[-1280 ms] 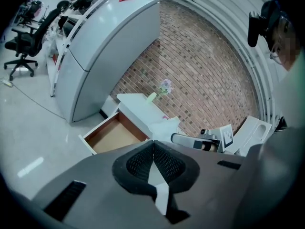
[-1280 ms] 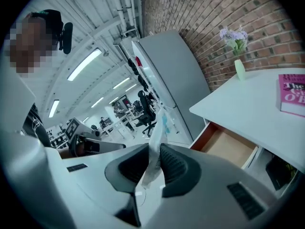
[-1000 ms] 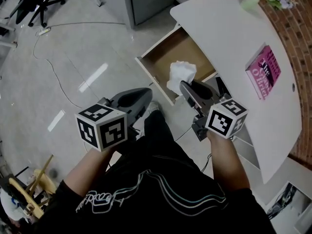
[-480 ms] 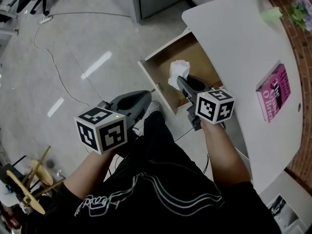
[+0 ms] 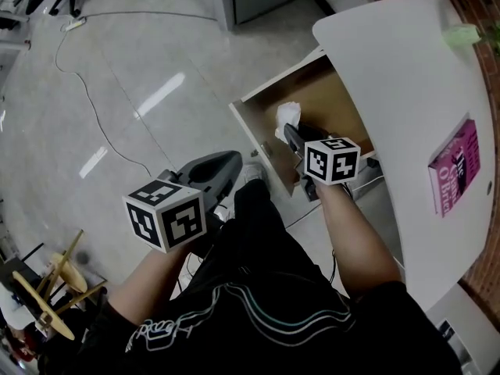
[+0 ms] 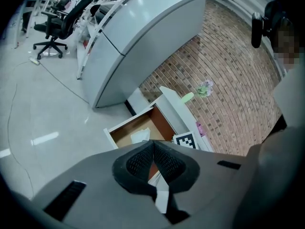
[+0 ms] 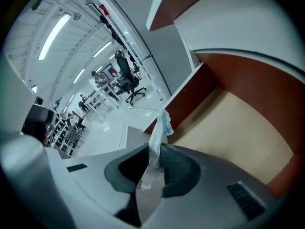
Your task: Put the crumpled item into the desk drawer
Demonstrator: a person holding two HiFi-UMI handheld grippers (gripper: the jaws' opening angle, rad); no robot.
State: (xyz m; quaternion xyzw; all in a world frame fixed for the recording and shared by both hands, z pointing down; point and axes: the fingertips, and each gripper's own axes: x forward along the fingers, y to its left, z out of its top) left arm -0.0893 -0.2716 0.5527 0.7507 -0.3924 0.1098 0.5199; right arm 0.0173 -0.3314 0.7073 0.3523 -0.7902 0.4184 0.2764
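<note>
Crumpled white paper [image 5: 287, 116] was over the open drawer [image 5: 332, 92], near its front wall, pinched in my right gripper [image 5: 291, 133]. The jaws were nearly together, clamped on a thin fold of it. My left gripper [image 5: 231, 159] hung outside the drawer's front, above the floor [image 5: 141, 69], jaws pressed together, empty. The desk [image 5: 406, 92] was behind the drawer.

- Left gripper [image 6: 153, 146]: jaws closed together, nothing between them.
- Open desk drawer [image 6: 125, 126]: directly ahead, just beyond the jaw tips.
- White crumpled item [image 6: 140, 136]: within the drawer's opening.
- Brick wall [image 6: 228, 80]: ahead, to the right.
</note>
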